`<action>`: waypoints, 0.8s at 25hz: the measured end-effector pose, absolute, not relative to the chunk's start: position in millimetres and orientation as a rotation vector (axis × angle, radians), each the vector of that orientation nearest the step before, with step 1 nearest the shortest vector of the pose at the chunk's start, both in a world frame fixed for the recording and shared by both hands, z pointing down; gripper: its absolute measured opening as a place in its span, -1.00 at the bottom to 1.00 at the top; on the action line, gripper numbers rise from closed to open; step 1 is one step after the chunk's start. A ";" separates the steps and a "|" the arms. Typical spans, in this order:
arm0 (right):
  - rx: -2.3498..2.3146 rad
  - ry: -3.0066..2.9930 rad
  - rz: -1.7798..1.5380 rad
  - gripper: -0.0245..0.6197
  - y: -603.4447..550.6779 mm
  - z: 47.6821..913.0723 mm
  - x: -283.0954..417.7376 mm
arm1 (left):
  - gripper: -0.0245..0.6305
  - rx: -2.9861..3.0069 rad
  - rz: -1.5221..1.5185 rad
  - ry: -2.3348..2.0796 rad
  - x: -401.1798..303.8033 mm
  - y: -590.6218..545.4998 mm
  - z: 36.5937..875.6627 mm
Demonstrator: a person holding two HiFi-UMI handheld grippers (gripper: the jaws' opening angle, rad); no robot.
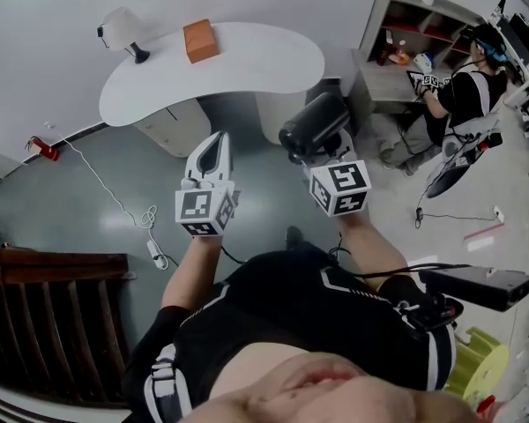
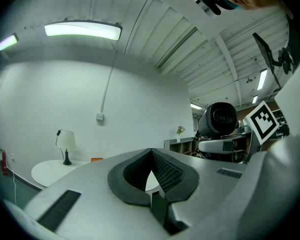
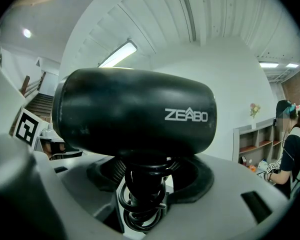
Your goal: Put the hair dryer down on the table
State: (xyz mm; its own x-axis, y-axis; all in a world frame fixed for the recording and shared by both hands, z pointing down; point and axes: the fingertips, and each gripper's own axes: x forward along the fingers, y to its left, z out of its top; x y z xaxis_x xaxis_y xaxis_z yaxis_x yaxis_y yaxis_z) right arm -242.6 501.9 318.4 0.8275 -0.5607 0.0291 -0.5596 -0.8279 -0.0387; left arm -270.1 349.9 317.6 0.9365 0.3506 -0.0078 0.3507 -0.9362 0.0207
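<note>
In the head view a black hair dryer (image 1: 314, 123) stands upright in my right gripper (image 1: 328, 152), above the grey floor and short of the white curved table (image 1: 247, 64). The right gripper view shows the dryer's barrel (image 3: 135, 111) lying across the frame. Its handle, wound with black cord (image 3: 142, 184), is clamped between the jaws of the right gripper (image 3: 145, 166). My left gripper (image 1: 218, 144) is beside it on the left, its tips together and nothing in them. In the left gripper view the left gripper (image 2: 151, 153) points at the table (image 2: 47, 170), with the dryer (image 2: 220, 119) to its right.
On the table stand a lamp (image 1: 123, 32) and an orange box (image 1: 200, 40). A cabinet (image 1: 172, 126) sits under the table. A person (image 1: 472, 86) sits at a desk and shelf unit (image 1: 406, 33) at the right. A cable and power strip (image 1: 154, 249) lie on the floor at the left.
</note>
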 end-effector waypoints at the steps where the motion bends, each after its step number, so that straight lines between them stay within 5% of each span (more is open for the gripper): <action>1: -2.974 0.919 -0.058 -0.10 505.5 317.9 -233.5 | -0.83 3.069 -0.002 0.549 -261.5 353.3 316.9; 20: -2.897 0.980 -0.055 -0.10 562.8 325.3 -123.1 | -0.83 3.115 0.078 0.497 -160.4 408.8 325.4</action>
State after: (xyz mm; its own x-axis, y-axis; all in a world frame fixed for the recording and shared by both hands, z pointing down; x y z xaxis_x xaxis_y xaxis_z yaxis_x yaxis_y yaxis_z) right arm -123.1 562.8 325.3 0.7945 -0.6072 0.0077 -0.6042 -0.7918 -0.0897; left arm -160.4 408.8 325.4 0.9492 0.3105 0.0512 0.3112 -0.9503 -0.0053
